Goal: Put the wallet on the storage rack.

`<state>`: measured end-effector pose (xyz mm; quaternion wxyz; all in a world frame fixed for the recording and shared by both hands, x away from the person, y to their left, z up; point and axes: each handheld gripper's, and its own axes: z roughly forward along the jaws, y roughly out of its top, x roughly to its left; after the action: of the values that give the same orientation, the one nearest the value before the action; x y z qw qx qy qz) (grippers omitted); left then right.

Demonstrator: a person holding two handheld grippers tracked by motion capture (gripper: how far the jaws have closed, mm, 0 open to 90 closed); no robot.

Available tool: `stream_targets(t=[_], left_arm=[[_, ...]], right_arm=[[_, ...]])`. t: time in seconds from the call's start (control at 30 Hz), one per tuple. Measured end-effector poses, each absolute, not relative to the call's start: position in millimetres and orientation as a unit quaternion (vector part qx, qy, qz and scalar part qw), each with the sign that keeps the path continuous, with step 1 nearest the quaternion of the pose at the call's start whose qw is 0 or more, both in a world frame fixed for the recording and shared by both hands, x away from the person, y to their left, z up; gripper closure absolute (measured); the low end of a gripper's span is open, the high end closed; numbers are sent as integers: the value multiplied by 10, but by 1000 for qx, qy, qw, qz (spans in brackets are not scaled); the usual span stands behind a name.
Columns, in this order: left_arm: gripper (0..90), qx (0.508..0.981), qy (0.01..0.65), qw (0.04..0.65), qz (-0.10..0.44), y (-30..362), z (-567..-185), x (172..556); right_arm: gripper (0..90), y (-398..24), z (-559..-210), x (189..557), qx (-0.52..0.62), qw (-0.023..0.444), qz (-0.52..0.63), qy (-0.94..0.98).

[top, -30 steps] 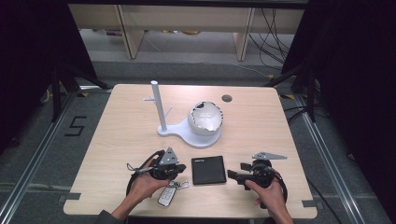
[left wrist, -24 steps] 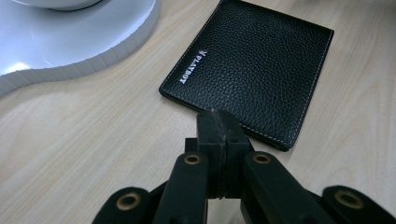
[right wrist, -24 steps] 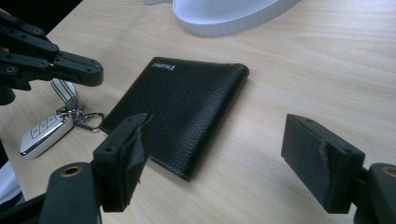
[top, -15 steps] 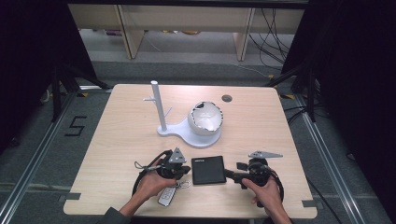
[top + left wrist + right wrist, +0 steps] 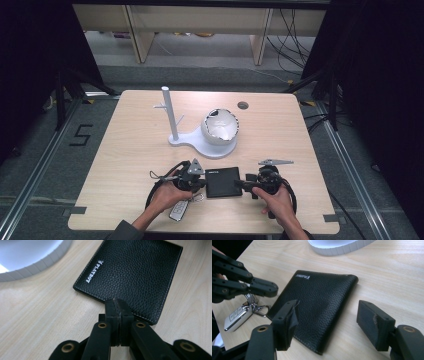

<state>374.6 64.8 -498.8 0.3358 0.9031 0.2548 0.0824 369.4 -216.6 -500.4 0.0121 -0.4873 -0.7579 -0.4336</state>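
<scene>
On the high view we see a light wooden table (image 5: pixel 125 150) with everything gathered toward its middle and near edge. Farthest left of the things stands a white post (image 5: pixel 169 114), upright on a flat white base (image 5: pixel 200 145) that spreads to the right under a white, broken-edged bowl-like shell (image 5: pixel 220 127). A small dark round hole (image 5: pixel 243 105) sits in the table beyond the shell.

Nearer to us, the left hand (image 5: pixel 165 192) holds the left gripper (image 5: pixel 117 312) just left of a black leather wallet (image 5: pixel 223 181). A car key fob (image 5: pixel 178 210) lies by that hand, close to the table's near edge. In the left gripper view we find the two black jaws pressed together with nothing between them, their tip reaching over the wallet's near edge; whether it touches the leather, we cannot tell. The wallet lies flat and closed, a small white logo near one corner, and the curved rim of the white base shows beyond it.

The wallet rests on the table between the two grippers, just in front of the base.

To its right, the right hand (image 5: pixel 277 200) holds the right gripper (image 5: pixel 329 322), pointing left at the wallet. In the right gripper view its jaws stand wide apart, one over the wallet's corner and one over bare wood, gripping nothing. Past the wallet we see the other gripper's dark linkage and the silver key fob on its ring.
</scene>
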Motion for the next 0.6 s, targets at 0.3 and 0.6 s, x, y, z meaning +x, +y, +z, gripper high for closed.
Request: stream_targets(t=[0.3,0.6], left_arm=[[880,912,248,316,82,616,-5003,3764],[890,915,240,316,78,581,-5008,3739]], right_arm=[[388,-2060,-5048,3785,-496,20,-422,-759],[431,-2021,-5105,3865,-516,34,-422,-745]])
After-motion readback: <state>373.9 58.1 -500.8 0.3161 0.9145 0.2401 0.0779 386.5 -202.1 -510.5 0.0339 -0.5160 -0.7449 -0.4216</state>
